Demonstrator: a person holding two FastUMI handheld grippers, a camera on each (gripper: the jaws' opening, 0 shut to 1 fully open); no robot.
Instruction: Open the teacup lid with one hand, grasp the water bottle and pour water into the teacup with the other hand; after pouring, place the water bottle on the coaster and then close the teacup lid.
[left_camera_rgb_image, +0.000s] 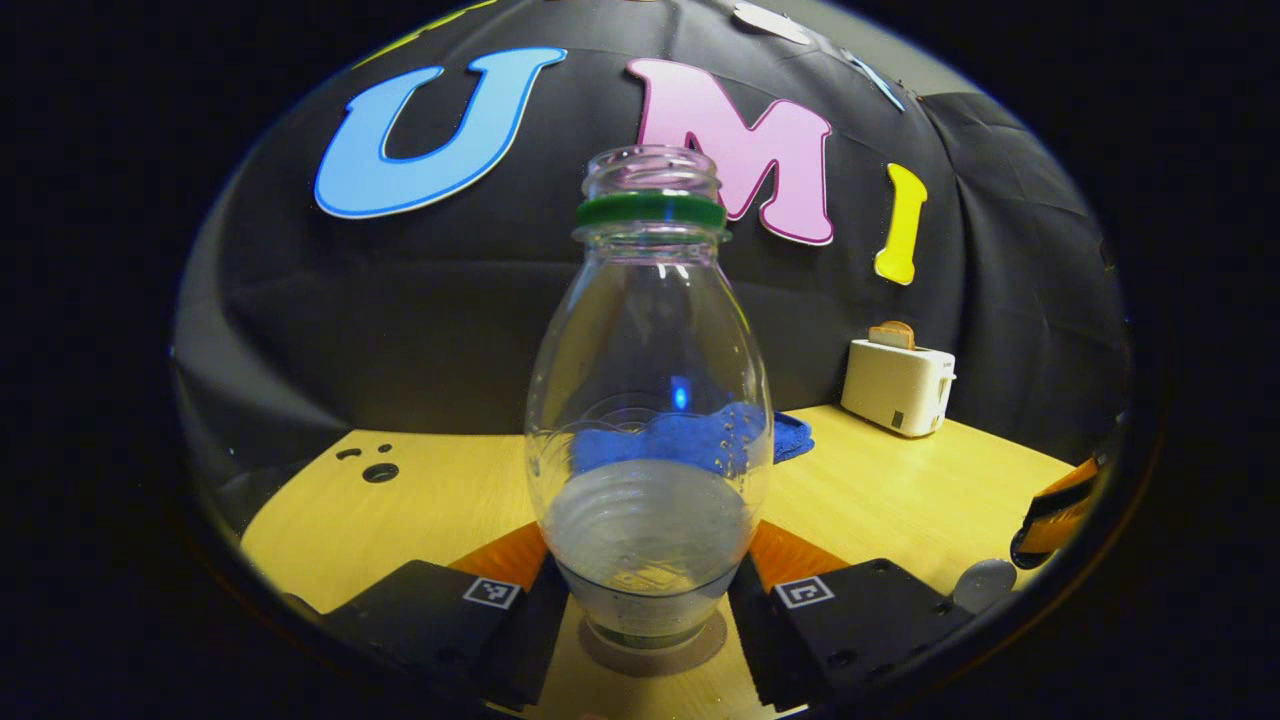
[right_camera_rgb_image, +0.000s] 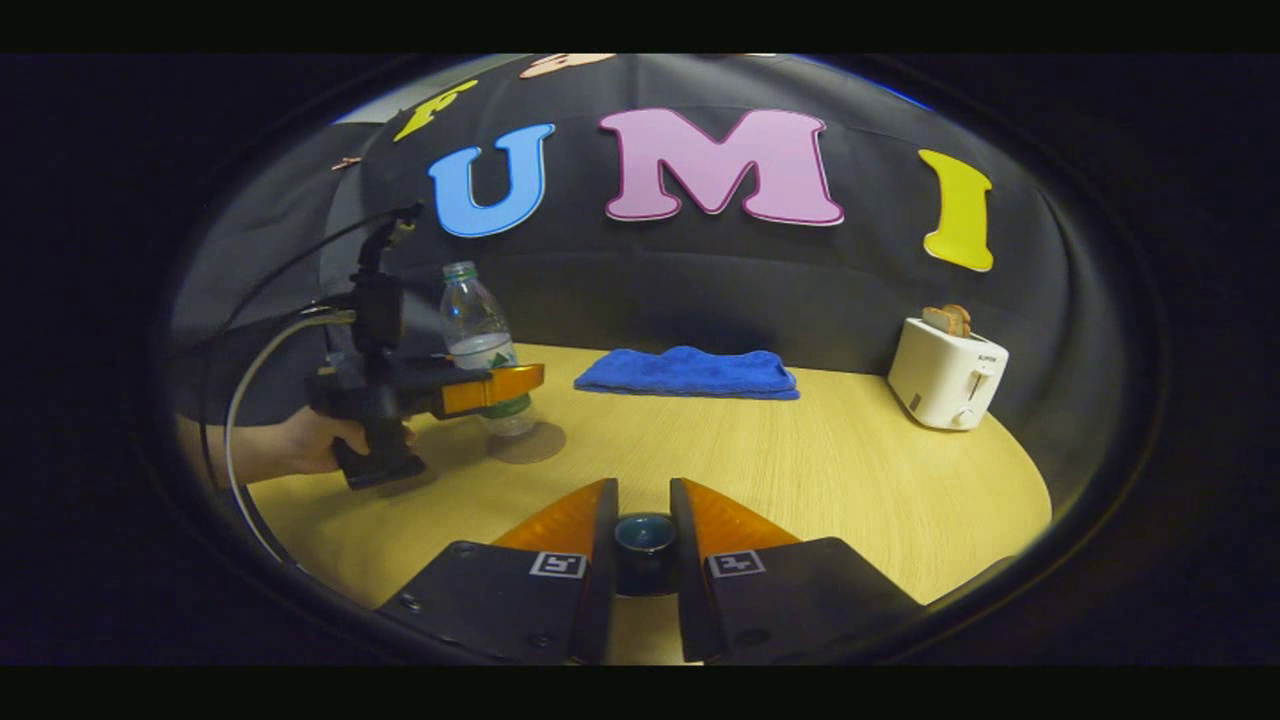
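Clear plastic water bottle (left_camera_rgb_image: 648, 420) stands upright on the round coaster (left_camera_rgb_image: 655, 650), the left tongs (left_camera_rgb_image: 648, 610) closed against both its sides. Between the right tongs (right_camera_rgb_image: 643, 545), narrowly parted, sits the dark teacup lid (right_camera_rgb_image: 643, 535); contact is unclear. Beyond on the wooden table (right_camera_rgb_image: 800, 470) lie a blue cloth (right_camera_rgb_image: 688, 372) and white toaster (right_camera_rgb_image: 945, 380).

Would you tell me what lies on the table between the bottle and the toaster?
In the right gripper view, a folded blue cloth lies between the bottle and the toaster, near the back wall.
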